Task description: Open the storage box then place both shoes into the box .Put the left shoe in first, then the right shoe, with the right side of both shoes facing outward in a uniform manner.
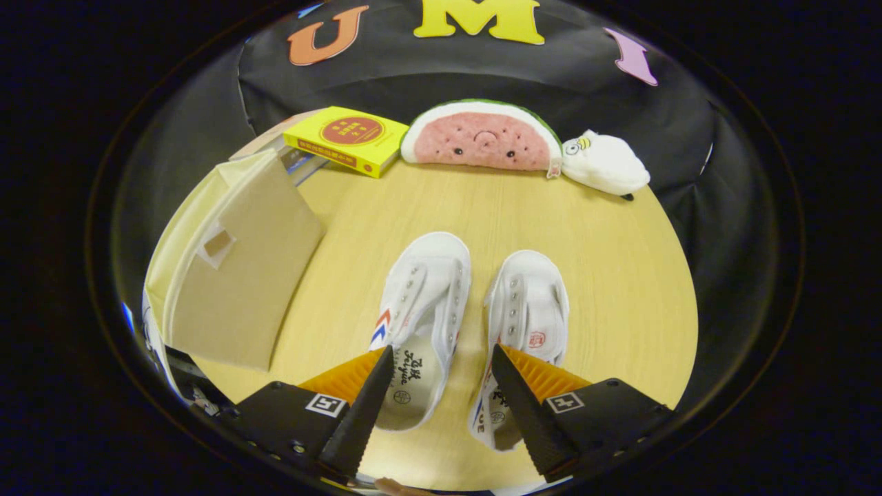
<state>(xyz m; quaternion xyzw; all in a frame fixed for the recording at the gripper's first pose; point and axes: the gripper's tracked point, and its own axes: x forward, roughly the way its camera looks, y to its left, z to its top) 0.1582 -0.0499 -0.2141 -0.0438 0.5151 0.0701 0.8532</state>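
Note:
Two white canvas shoes lie side by side on the wooden table, toes pointing away from me. The left shoe [424, 303] has red and blue stripes on its side; the right shoe [529, 310] sits just beside it. My gripper [441, 358] hovers open above their heel ends, one finger over each shoe's opening, holding nothing. The beige fabric storage box [234, 275] stands left of the shoes with its lid shut and a small pull tab on top.
At the table's [620, 275] far side lie a yellow book [344, 138], a watermelon-slice plush [482, 138] and a small white plush [605, 164]. Black cloth wall stands behind them. Bare wood surrounds the shoes on the right.

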